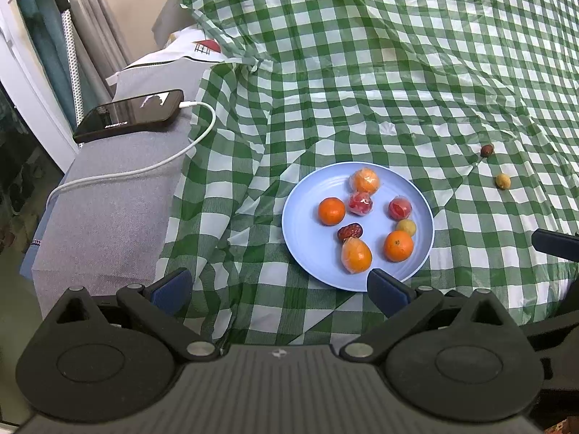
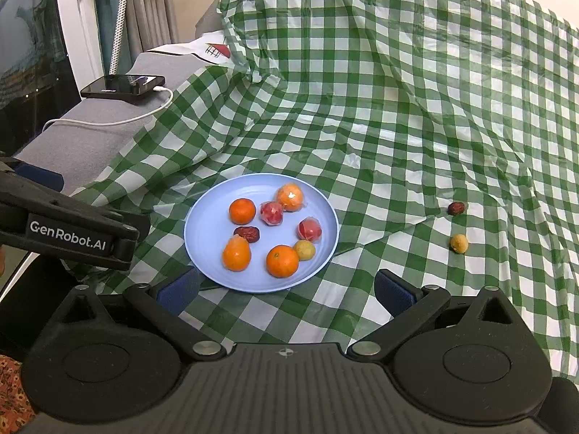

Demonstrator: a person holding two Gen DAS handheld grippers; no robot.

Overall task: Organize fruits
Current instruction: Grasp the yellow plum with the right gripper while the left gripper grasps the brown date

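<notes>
Seven fruits on blue plate (image 2: pixel 202 253), two fruits (image 2: pixel 459 243) loose on cloth

A light blue plate (image 2: pixel 202 224) lies flat on the checked cloth, holding two bare oranges, two plastic-wrapped orange fruits, two wrapped red fruits, a dark red date and a small yellow fruit. Well apart to its right lie a dark red date (image 2: pixel 456 208) and, nearer, a small yellow fruit (image 2: pixel 459 243).
</notes>
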